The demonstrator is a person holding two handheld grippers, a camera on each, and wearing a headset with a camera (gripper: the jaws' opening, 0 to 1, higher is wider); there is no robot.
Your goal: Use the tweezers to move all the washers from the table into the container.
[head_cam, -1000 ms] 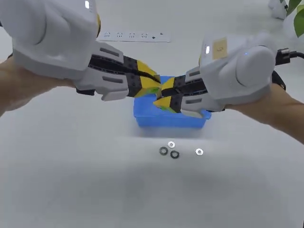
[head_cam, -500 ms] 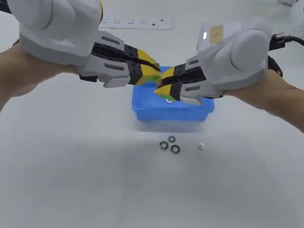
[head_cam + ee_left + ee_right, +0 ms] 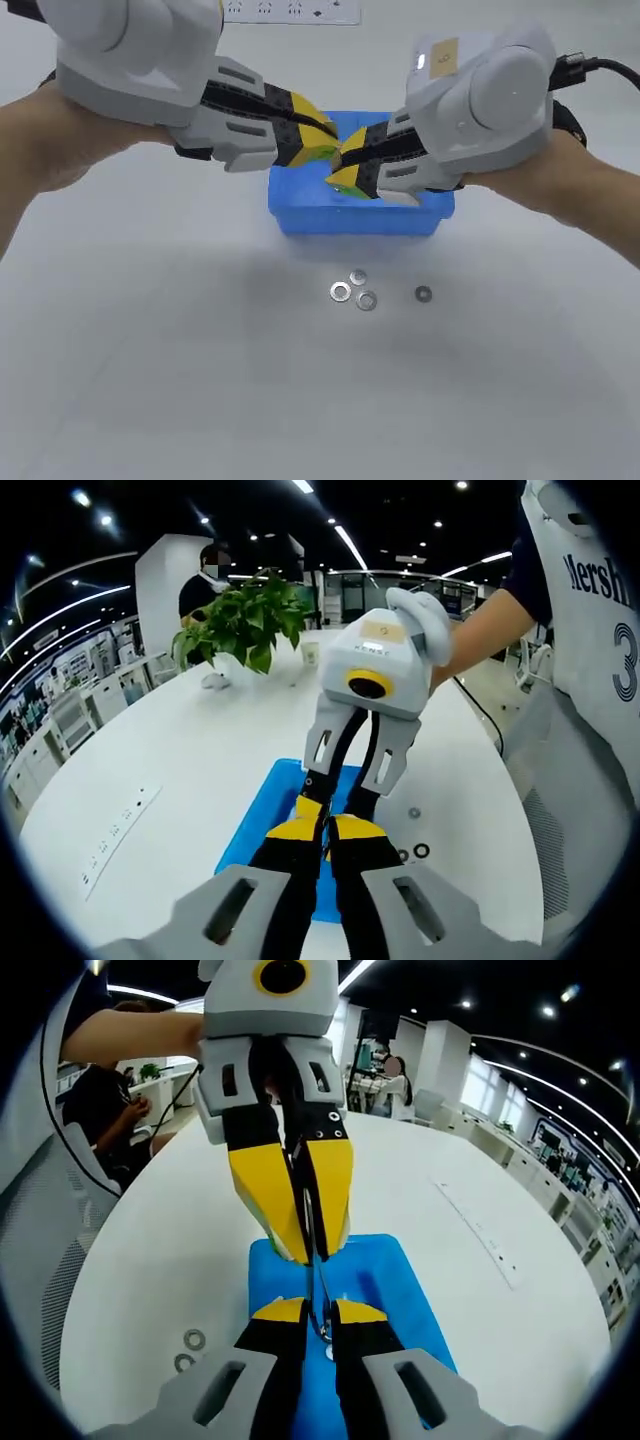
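Note:
The blue container (image 3: 360,220) stands on the white table, and several small metal washers (image 3: 358,290) lie in front of it, one of them (image 3: 423,294) apart to the right. My left gripper (image 3: 325,148) and right gripper (image 3: 340,172) meet tip to tip over the container. In the right gripper view thin metal tweezers (image 3: 319,1295) run from the left gripper's closed yellow jaws down into my right gripper (image 3: 320,1312), whose jaws are closed on them. The tweezer tips hang inside the container (image 3: 390,1290). Its own view shows the left gripper (image 3: 327,825) with jaws together.
A white power strip (image 3: 290,10) lies at the table's far edge. A potted plant (image 3: 245,625) stands further along the table. Open table surface surrounds the washers. A person's arm and torso are at the right of the left gripper view.
The head view has shifted, so everything sits higher in the picture. Both grippers stay joined over the container and the washers on the table lie as before.

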